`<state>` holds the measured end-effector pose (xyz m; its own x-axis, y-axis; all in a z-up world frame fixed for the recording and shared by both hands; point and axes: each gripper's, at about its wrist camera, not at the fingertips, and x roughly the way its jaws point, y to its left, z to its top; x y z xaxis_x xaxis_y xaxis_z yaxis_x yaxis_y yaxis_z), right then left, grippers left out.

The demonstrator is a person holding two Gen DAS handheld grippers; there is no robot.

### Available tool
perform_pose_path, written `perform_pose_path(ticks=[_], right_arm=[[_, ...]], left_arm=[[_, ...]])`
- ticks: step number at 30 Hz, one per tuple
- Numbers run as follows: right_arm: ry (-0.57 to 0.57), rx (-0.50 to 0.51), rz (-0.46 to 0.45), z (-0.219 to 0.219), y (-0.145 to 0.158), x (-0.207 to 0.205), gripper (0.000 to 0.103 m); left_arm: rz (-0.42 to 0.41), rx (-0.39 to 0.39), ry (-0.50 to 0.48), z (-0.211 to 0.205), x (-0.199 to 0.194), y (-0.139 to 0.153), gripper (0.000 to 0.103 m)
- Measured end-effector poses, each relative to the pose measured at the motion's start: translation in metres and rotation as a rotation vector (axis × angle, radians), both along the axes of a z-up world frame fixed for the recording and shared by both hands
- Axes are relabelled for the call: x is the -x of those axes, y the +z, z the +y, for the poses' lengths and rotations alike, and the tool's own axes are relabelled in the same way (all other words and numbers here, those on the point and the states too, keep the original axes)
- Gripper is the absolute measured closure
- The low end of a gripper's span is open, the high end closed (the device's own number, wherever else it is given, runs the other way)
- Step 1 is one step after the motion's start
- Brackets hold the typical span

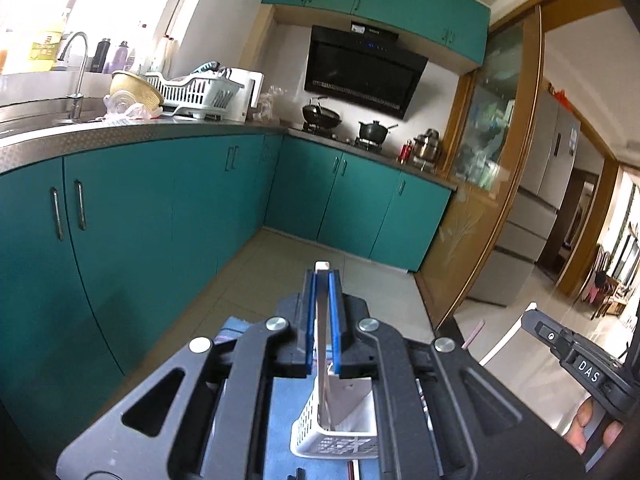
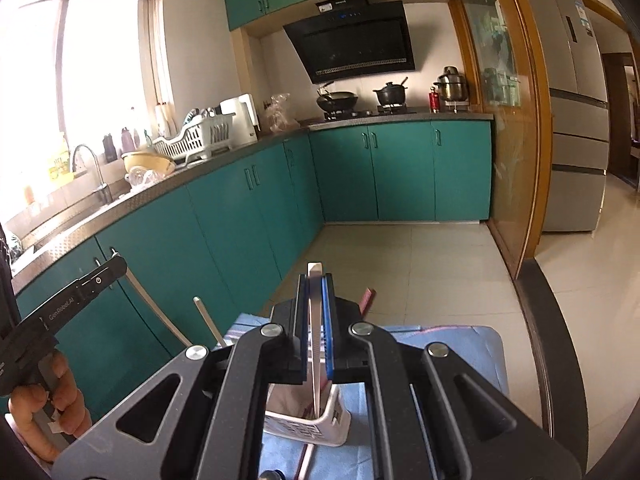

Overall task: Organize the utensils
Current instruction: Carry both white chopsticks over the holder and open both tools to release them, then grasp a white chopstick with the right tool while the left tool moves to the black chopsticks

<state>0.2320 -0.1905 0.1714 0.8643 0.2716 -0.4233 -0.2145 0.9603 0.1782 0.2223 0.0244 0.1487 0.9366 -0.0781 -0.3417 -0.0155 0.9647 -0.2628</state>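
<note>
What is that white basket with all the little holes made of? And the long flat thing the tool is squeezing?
The basket looks like white molded plastic: matte, with a regular grid of holes in its walls. The flat utensil in the right tool looks like metal, grey and smooth with a dull shine, though its pale tip could be plastic.

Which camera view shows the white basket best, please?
The right wrist view: the white basket stands below the right gripper, with its slotted wall and opening visible. In the left wrist view, the gripper body hides part of it.
</note>
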Motion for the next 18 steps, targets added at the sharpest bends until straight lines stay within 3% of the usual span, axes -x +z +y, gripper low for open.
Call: perform_pose_path(ticks=[9,11,13,18], right_arm=[[-0.032,-0.006,0.032,-0.014,-0.020,0.012,0.094],[-0.045,0.002,0.023,-0.016,-0.022,0.019,0.082],[-0.050,-0.002,0.015,-0.020,-0.023,0.026,0.077],[-0.068,-0.034,-0.002,-0.040,-0.028,0.061,0.075]], left_arm=[[0.026,0.013,-0.010,0.000,0.005,-0.016,0.097],[0.026,0.010,-0.012,0.000,0.008,-0.018,0.096],[0.025,0.008,-0.014,0.001,0.013,-0.020,0.093],[0.058,0.003,-0.020,0.012,0.034,-0.038,0.083]])
